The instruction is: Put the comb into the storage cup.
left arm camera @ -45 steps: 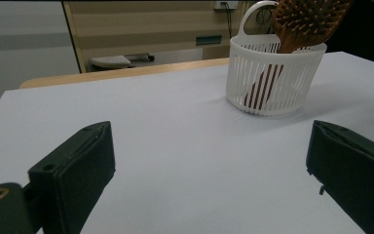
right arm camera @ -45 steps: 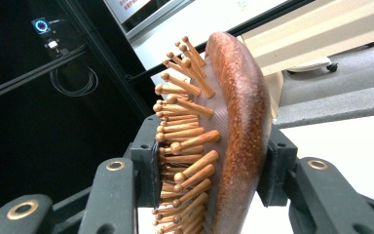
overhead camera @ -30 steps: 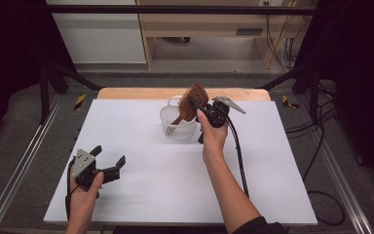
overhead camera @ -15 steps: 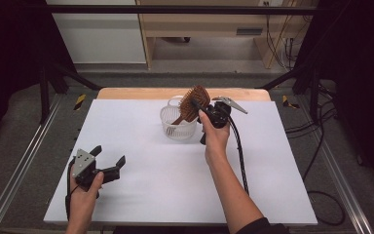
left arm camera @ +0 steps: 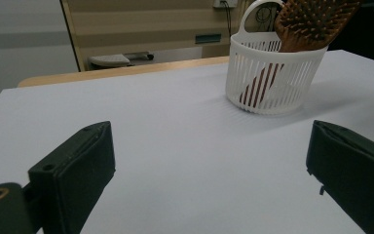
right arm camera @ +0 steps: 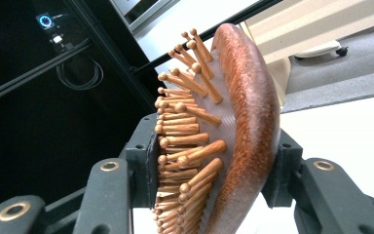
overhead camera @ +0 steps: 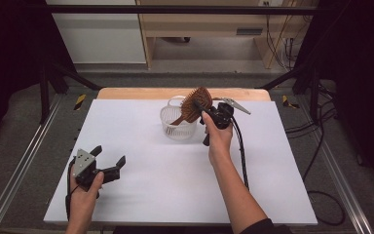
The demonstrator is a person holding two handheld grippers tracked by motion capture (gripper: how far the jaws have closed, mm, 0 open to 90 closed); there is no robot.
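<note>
The right gripper [overhead camera: 205, 113] has its jaws clenched on the head of a wooden hairbrush [overhead camera: 195, 105], one pad against the bristle pins, the other against the smooth back. The brush stands tilted, its handle down inside a white slatted basket [overhead camera: 177, 125] at the far middle of the white bench [overhead camera: 141, 146]. The left gripper [overhead camera: 108, 164] rests near the bench's front left corner, well apart from the basket, jaws released and holding nothing.

The wooden hairbrush [left arm camera: 316, 22] is cut off by the left gripper view's top edge; its handle shows only through the slats of the white basket [left arm camera: 272, 73].
</note>
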